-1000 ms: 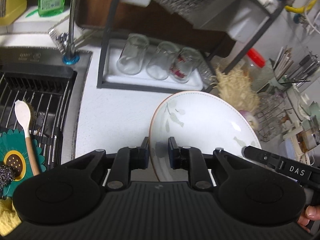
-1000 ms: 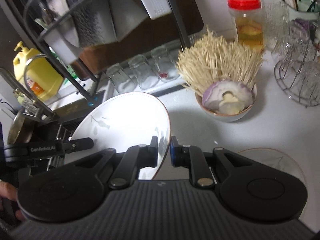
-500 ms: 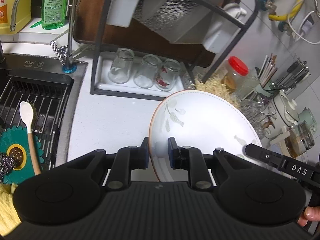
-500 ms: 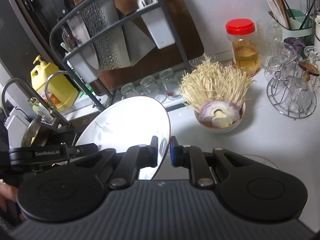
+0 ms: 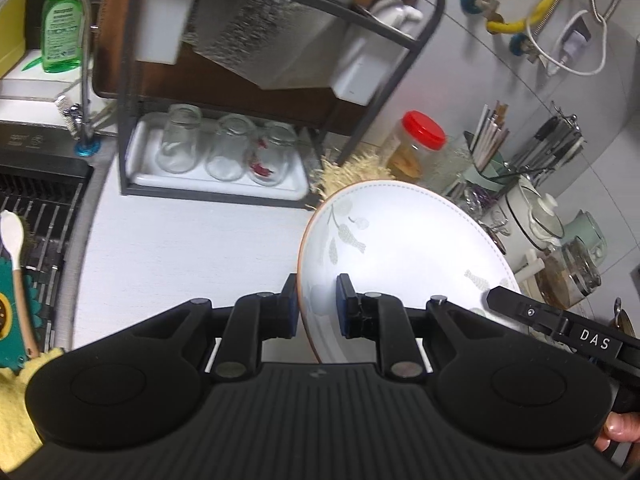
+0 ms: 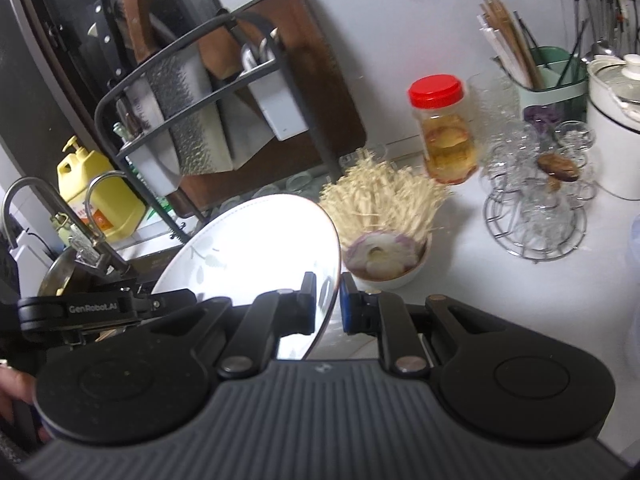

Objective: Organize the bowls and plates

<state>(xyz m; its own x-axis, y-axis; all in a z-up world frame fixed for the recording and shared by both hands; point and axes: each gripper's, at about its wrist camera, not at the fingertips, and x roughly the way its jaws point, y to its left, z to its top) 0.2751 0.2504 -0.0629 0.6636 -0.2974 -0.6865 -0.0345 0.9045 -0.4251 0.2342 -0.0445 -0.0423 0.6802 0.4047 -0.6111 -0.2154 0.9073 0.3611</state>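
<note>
While tilted downward, both grippers, left gripper point(image 5: 317, 304) and right gripper point(image 6: 327, 303), clamp plate point(image 5: 404, 248) rim.

**Count of items on your counter**

You have one plate point(image 5: 404, 248), gripped at its rim by two grippers: your left gripper point(image 5: 317, 306) and right gripper point(image 6: 327, 303). You have three upturned glasses point(image 5: 224, 148) on one white tray point(image 5: 298, 186), one red-lidded jar point(image 6: 446, 130), one bowl point(image 6: 394, 276), one green soap bottle point(image 5: 62, 30), one yellow jug point(image 6: 98, 196) and one white spoon point(image 5: 14, 236).
</note>
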